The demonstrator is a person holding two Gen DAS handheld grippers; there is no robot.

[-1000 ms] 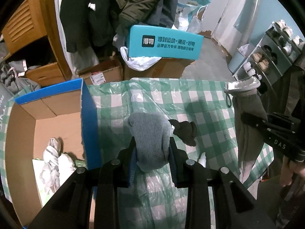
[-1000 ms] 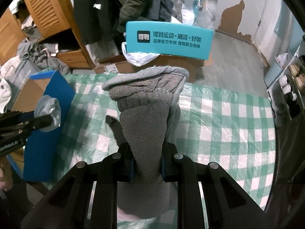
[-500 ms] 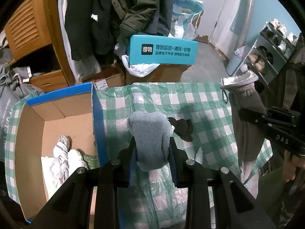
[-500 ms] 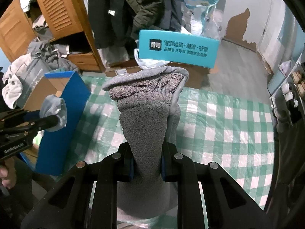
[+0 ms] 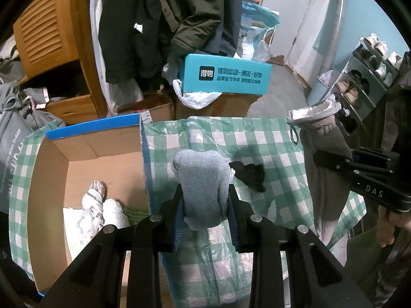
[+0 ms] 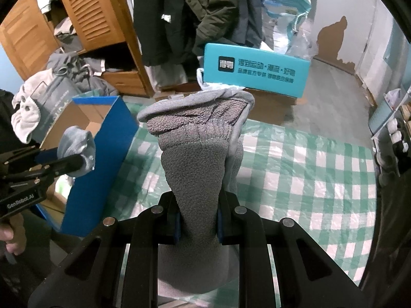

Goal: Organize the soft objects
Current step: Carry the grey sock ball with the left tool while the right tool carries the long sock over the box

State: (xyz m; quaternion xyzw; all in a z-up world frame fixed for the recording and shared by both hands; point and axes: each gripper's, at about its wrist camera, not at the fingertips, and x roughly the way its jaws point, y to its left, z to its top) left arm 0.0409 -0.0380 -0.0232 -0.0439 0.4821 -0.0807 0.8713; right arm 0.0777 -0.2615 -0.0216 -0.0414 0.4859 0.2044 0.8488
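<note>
My left gripper (image 5: pixel 205 205) is shut on a light grey-blue sock (image 5: pixel 203 179), held above the checked cloth beside the blue cardboard box (image 5: pixel 145 154). It also shows in the right wrist view (image 6: pixel 77 148). My right gripper (image 6: pixel 197 220) is shut on a thick dark grey fleece sock (image 6: pixel 195 159) with a folded cuff; it hangs at the right in the left wrist view (image 5: pixel 321 159). A small black sock (image 5: pixel 249 174) lies on the cloth. White and green soft items (image 5: pixel 102 205) lie inside the box.
The table wears a green-and-white checked cloth (image 6: pixel 308 174). A teal box (image 5: pixel 226 77) sits on cartons behind the table. Coats hang above it. A wooden cabinet (image 5: pixel 51 30) stands at the left, a shoe rack (image 5: pixel 364 77) at the right.
Both grippers have lifted and pulled back from the table with their socks. The left gripper has shifted left, so more of the box's inside shows.
</note>
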